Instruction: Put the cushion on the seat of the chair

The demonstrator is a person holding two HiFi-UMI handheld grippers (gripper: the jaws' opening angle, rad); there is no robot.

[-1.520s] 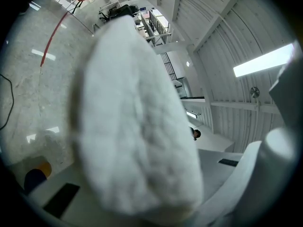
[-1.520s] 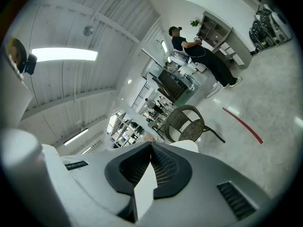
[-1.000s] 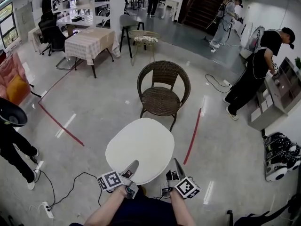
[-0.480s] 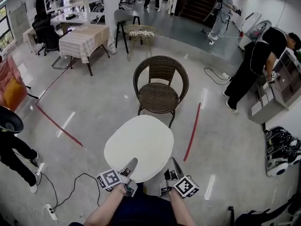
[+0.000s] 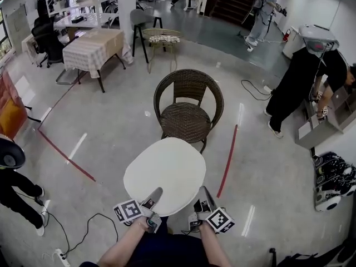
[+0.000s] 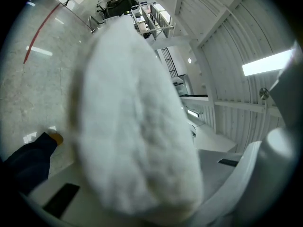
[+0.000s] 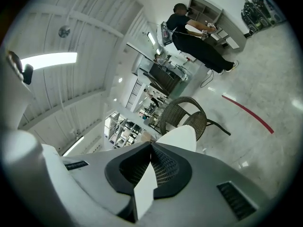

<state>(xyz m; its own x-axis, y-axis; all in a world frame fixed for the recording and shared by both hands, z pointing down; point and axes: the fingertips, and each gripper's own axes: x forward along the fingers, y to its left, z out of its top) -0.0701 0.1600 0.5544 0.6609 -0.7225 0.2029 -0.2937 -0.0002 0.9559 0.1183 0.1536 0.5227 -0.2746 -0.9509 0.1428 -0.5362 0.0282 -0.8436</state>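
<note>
A white, rounded cushion [image 5: 165,175] is held flat in front of me by its near edge. My left gripper [image 5: 154,196] is shut on that edge at the left, and my right gripper [image 5: 204,196] is shut on it at the right. The brown wicker chair [image 5: 188,118] stands just beyond, facing me with its seat bare. The cushion's far edge reaches the chair's front in the head view. In the left gripper view the cushion [image 6: 137,126] fills most of the picture. In the right gripper view my right gripper [image 7: 150,174] pinches a thin white edge, with the chair [image 7: 184,115] ahead.
Red tape lines [image 5: 227,160] run on the grey floor on both sides of the chair. A person in black [image 5: 303,88] bends at a shelf unit [image 5: 328,121] on the right. A cloth-covered table [image 5: 92,46] and a small wicker table [image 5: 162,40] stand behind. A cable [image 5: 83,227] lies at near left.
Both grippers have carried the cushion forward toward the chair, which now looks nearer. The person at the right has bent further over the shelf.
</note>
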